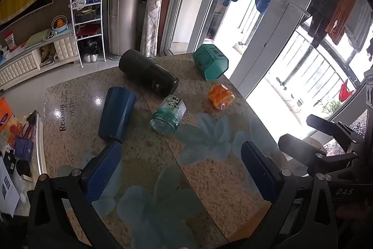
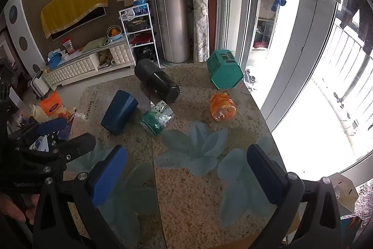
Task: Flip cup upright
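Note:
Several cups lie on their sides on the stone-patterned table [image 1: 209, 190] [image 2: 198, 197]: a dark blue cup [image 1: 117, 114] [image 2: 119, 111], a black tumbler [image 1: 148, 71] [image 2: 156, 81], a clear glass with a green base [image 1: 168, 115] [image 2: 157, 117], an orange cup [image 1: 221, 96] [image 2: 222, 106] and a green hexagonal cup [image 1: 211, 61] [image 2: 224, 68]. My left gripper [image 1: 181, 172] is open and empty, near the table's front; its left finger sits just below the blue cup. My right gripper [image 2: 188, 176] is open and empty, short of the cups.
The table's right edge runs close to a glass balcony door [image 2: 303, 39]. A white shelf rack [image 2: 139, 32] and a low cabinet [image 2: 88, 64] stand on the floor behind. Boxes and clutter [image 1: 16, 144] lie left of the table.

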Demonstrator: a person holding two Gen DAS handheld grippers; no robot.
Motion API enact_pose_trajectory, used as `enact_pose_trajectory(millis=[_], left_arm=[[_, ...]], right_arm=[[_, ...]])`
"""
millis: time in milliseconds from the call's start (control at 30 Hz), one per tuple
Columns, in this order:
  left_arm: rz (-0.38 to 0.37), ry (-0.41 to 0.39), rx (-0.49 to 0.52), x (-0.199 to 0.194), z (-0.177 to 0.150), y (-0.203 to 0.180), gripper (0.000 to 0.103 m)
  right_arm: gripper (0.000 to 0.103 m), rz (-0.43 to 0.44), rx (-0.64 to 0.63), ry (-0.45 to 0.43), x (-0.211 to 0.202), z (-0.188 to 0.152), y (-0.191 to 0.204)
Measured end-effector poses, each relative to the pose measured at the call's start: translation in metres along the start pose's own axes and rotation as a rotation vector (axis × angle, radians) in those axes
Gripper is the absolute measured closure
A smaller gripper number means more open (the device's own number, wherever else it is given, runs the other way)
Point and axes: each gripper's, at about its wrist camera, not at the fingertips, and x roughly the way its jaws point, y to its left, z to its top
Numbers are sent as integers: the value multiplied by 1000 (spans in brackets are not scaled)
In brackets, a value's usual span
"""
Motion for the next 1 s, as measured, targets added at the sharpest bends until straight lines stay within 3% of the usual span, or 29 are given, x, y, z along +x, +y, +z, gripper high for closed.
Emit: enact_pose_trajectory(millis=[1000], left_arm=[[15,-23,14,-5,-3,-2,0]], right_arm=[[0,15,7,0,2,0,-2]])
